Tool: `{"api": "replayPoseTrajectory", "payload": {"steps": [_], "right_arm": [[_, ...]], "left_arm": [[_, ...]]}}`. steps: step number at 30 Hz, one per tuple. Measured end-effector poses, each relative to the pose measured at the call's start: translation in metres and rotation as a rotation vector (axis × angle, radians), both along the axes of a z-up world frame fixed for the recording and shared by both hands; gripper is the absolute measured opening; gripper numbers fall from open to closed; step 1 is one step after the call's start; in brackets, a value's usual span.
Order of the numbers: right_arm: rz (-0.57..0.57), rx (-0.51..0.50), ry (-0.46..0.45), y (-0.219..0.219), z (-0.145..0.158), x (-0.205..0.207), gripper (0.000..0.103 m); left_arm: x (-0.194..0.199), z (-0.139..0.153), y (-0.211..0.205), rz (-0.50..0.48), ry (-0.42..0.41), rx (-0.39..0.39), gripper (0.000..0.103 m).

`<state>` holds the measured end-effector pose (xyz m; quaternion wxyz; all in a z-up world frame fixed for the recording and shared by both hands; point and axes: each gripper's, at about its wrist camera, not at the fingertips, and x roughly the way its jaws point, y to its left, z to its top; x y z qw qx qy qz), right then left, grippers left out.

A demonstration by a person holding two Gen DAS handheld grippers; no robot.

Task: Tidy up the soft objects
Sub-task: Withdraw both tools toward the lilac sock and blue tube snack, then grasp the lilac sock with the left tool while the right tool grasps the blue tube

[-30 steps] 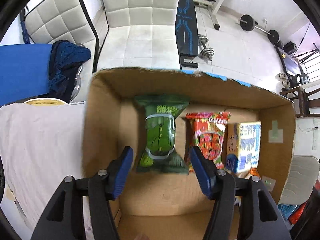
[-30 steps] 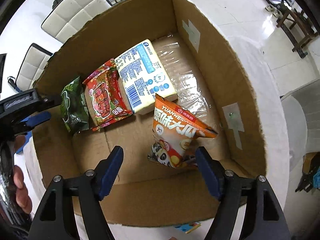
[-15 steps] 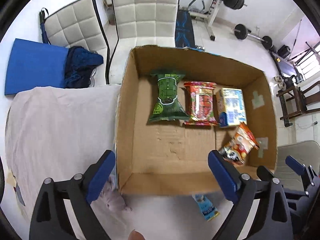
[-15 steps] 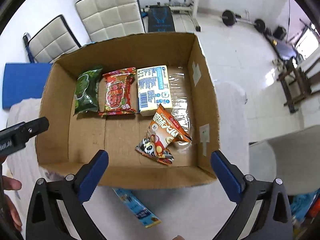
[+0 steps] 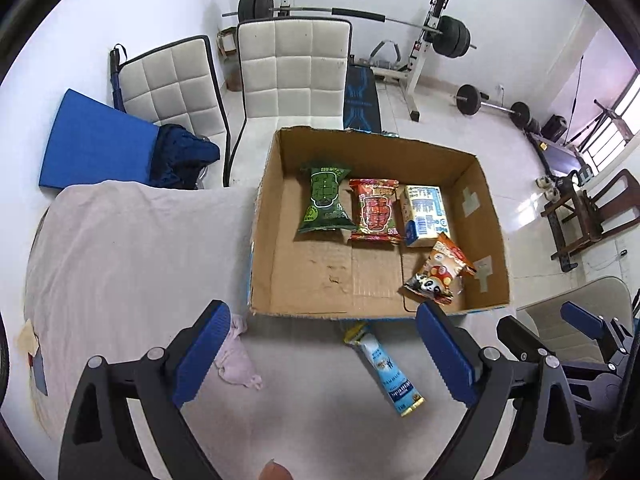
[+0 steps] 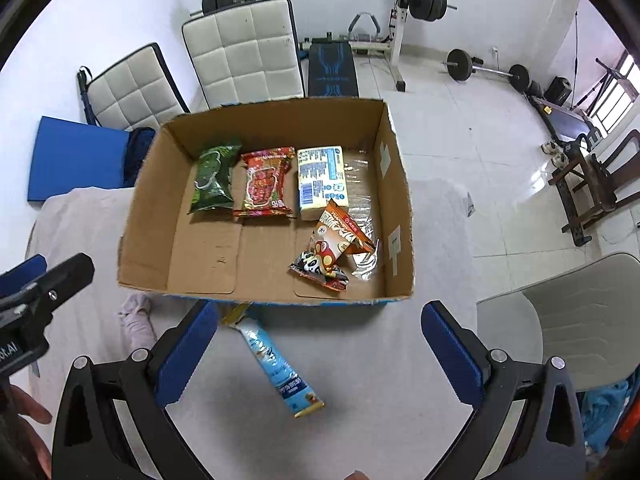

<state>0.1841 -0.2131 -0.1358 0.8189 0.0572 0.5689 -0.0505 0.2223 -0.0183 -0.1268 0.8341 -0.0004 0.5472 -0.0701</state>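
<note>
both grippers empty, jaws wide, above the cardboard box [image 6: 400, 216]

next, centre the right gripper [image 6: 320, 348] over the blue packet [image 6: 276, 364] at lower centre and close across its narrow width.

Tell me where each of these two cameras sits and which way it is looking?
Left wrist view: sits on the left tool, looking steeply down at the cardboard box of snack packs; its own open blue-padded fingers show, plus the right tool at the right edge.
Right wrist view: sits on the right tool, looking down at the same box; its open fingers and the left tool show.
Both share the box, the blue packet on the cloth and the white chairs.
</note>
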Motion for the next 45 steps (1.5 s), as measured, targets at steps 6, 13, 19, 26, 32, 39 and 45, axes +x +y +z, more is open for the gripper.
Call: {"api": "replayPoseTrajectory", "payload": {"steps": [6,13,19,26,32,39,45], "right_arm": [[0.012,0.016,-0.009,0.007,0.010,-0.020,0.103],[0.069,0.088,0.152,0.027,-0.071,-0.026,0.103],[0.127,0.105,0.307,0.056,-0.165,-0.018,0.103],[0.118,0.077,0.371,0.074,-0.225,-0.013,0.075],[0.123,0.021,0.362,0.079,-0.224,-0.017,0.042],[0.107,0.060,0.424,0.064,-0.224,-0.040,0.028],[0.050,0.147,0.482,0.044,-0.219,-0.079,0.024]], "left_arm": [[-0.019,0.002,0.022,0.051,-0.010,-0.004,0.095],[-0.036,-0.063,0.074,0.198,0.145,0.005,0.095],[-0.031,-0.134,0.120,0.325,0.284,-0.024,0.095],[-0.005,-0.198,0.139,0.373,0.381,-0.062,0.095],[0.023,-0.242,0.116,0.266,0.438,-0.012,0.095],[0.012,-0.245,0.086,0.165,0.412,0.067,0.039],[-0.048,-0.233,0.051,0.099,0.413,0.074,0.038]]}}
